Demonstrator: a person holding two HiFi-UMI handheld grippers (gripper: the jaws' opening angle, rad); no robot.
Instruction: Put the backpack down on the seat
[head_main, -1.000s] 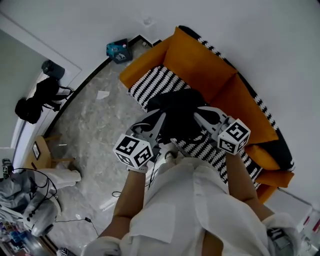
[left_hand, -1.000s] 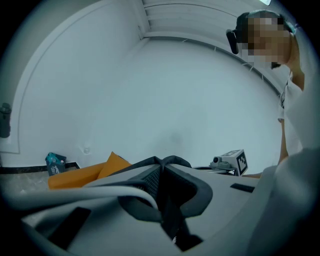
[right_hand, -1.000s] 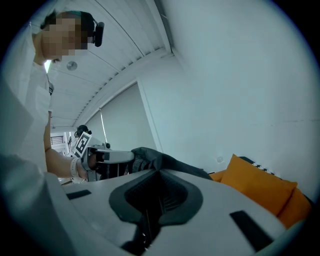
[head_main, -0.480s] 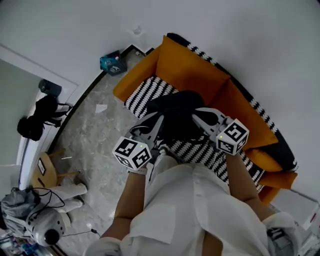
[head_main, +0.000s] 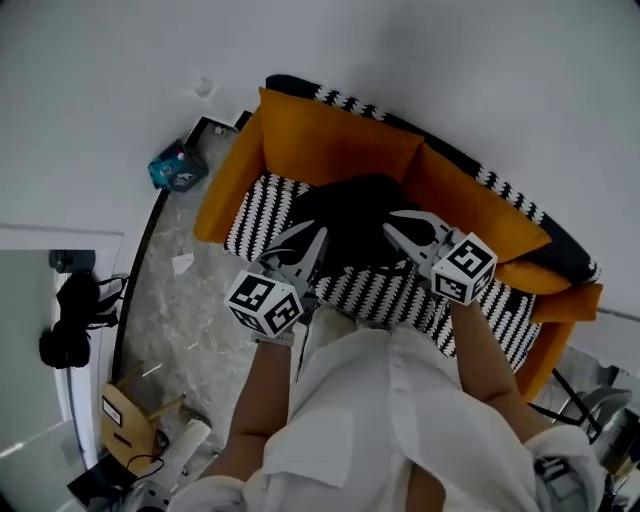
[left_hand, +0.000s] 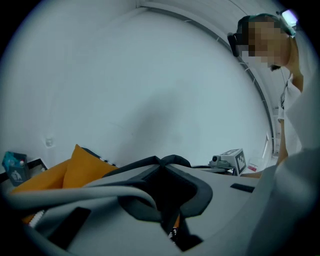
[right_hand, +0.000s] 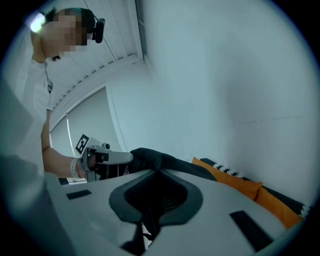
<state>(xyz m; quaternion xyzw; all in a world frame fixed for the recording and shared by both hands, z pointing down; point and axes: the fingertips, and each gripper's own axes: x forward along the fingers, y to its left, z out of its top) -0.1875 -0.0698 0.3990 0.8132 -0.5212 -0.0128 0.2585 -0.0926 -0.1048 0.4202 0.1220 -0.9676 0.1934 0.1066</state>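
Note:
A black backpack (head_main: 350, 212) is over the black-and-white striped seat (head_main: 258, 212) of an orange sofa (head_main: 330, 140); I cannot tell whether it touches the seat. My left gripper (head_main: 308, 248) is shut on the bag's near left side and my right gripper (head_main: 400, 232) on its near right side. In the left gripper view the jaws (left_hand: 165, 162) meet on black fabric, with an orange cushion (left_hand: 80, 162) beyond. In the right gripper view the gripper (right_hand: 152, 172) is likewise shut on the dark backpack (right_hand: 160, 159).
A teal box (head_main: 175, 168) lies on the marble floor by the sofa's left end, with a scrap of paper (head_main: 182, 263) nearby. A black bag (head_main: 65, 320) and a wooden stool (head_main: 125, 425) are at the left. A white wall rises behind the sofa.
Both grippers have carried the backpack further in over the sofa seat, towards the back cushions. The hold on the bag is unchanged.

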